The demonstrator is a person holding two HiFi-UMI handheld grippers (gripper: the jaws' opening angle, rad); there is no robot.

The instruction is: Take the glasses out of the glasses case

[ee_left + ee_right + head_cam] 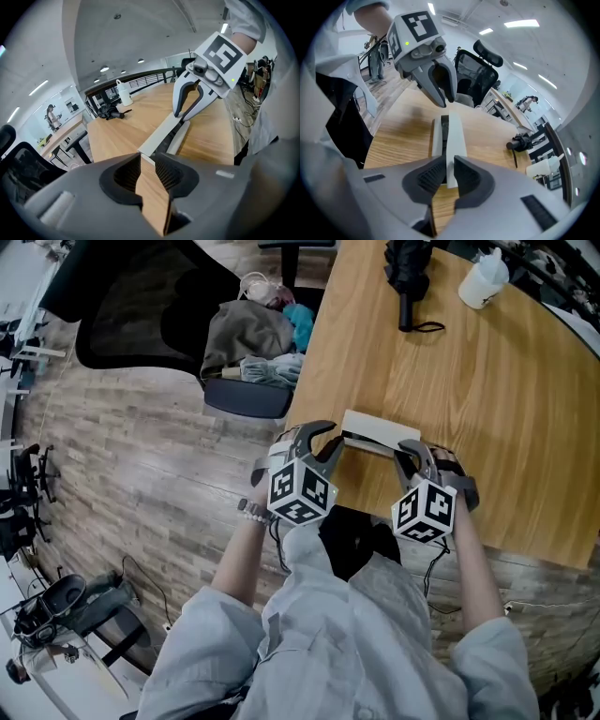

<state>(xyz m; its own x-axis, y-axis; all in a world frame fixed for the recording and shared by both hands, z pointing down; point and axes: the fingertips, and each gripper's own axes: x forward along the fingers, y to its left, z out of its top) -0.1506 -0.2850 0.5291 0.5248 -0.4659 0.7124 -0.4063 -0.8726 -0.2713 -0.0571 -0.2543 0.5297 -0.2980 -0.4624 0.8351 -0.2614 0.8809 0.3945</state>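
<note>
left gripper (147, 160): jaws slightly apart | right gripper (446, 163): clamped (on case lid (453, 133))

No legible text or numbers; only square patterned markers on left cube (300, 491), right cube (424, 512).

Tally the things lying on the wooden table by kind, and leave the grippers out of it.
glasses case: 1
folded black umbrella: 1
white bottle: 1
Total: 3
</note>
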